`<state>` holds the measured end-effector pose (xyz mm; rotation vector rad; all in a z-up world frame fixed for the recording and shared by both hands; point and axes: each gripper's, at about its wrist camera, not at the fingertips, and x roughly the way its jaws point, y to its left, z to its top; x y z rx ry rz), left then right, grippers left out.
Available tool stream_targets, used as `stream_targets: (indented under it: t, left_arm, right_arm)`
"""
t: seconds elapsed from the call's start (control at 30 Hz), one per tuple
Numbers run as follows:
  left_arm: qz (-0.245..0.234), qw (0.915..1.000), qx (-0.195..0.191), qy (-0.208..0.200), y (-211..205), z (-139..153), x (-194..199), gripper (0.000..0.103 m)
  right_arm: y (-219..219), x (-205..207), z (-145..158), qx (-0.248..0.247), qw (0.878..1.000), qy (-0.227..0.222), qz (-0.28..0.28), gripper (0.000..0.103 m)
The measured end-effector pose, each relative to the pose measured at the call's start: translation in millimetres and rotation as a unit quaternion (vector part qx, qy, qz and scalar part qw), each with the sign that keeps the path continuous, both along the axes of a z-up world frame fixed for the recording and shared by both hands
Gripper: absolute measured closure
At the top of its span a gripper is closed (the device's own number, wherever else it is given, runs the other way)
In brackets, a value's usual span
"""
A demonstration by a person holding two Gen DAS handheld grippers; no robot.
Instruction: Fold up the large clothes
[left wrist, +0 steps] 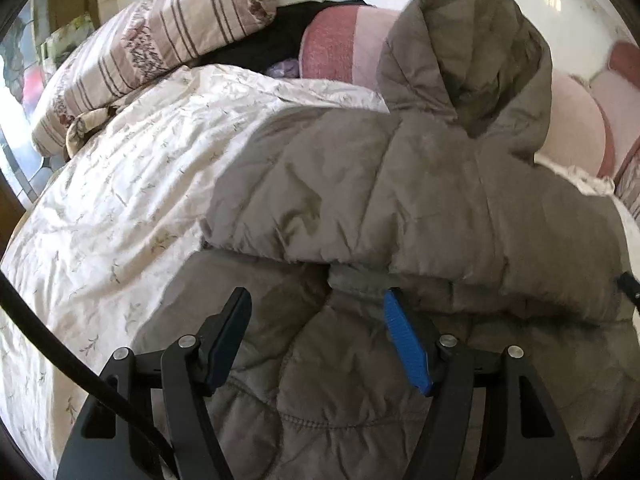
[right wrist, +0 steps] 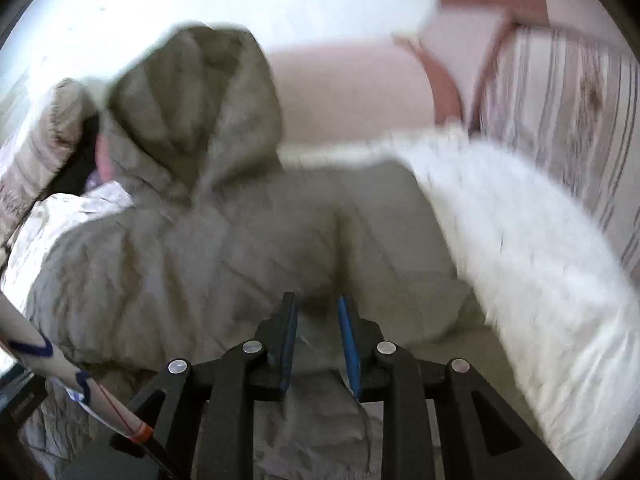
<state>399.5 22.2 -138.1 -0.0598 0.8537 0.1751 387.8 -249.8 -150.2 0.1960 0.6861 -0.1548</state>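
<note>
A grey-brown quilted hooded jacket (left wrist: 400, 192) lies on the bed with its hood (left wrist: 468, 60) at the far end. Its near part is folded up over the body. My left gripper (left wrist: 315, 298) hovers over this folded part, jaws wide open, with nothing pinched between the pads. In the blurred right wrist view the same jacket (right wrist: 200, 220) fills the middle, its hood (right wrist: 192, 92) to the upper left. My right gripper (right wrist: 316, 300) sits low over the jacket's right side. Its jaws stand a narrow gap apart, with fabric showing in the gap but not pressed.
A pale floral bed cover (left wrist: 120, 208) spreads left of the jacket and shows white (right wrist: 520, 240) on its right. Striped pillows (left wrist: 160, 40), a pink pillow (left wrist: 340, 44) and a black garment (left wrist: 272, 40) line the far side. A black cable (left wrist: 60, 340) crosses the lower left.
</note>
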Motion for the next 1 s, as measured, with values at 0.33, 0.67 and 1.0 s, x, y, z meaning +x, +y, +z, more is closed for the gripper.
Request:
stream_targets:
  t: [0.33,0.67,1.0]
  left_arm:
    - [0.004,0.9989,0.032,-0.033,-3,4,7,0.029]
    - [0.001,0.9994,0.029,-0.019,-6,-1,11,0.028]
    - [-0.035,0.9986,0.006,-0.039,-26,12,-6,0.028]
  right_arm:
    - [33,17,-31,0.013,0.995,0.048,0.081,0.073]
    - [32,18,-36,0.012,0.995,0.054,0.083,0.072]
    - [34,17,-35,0.001,0.995,0.053,0.084,0.071]
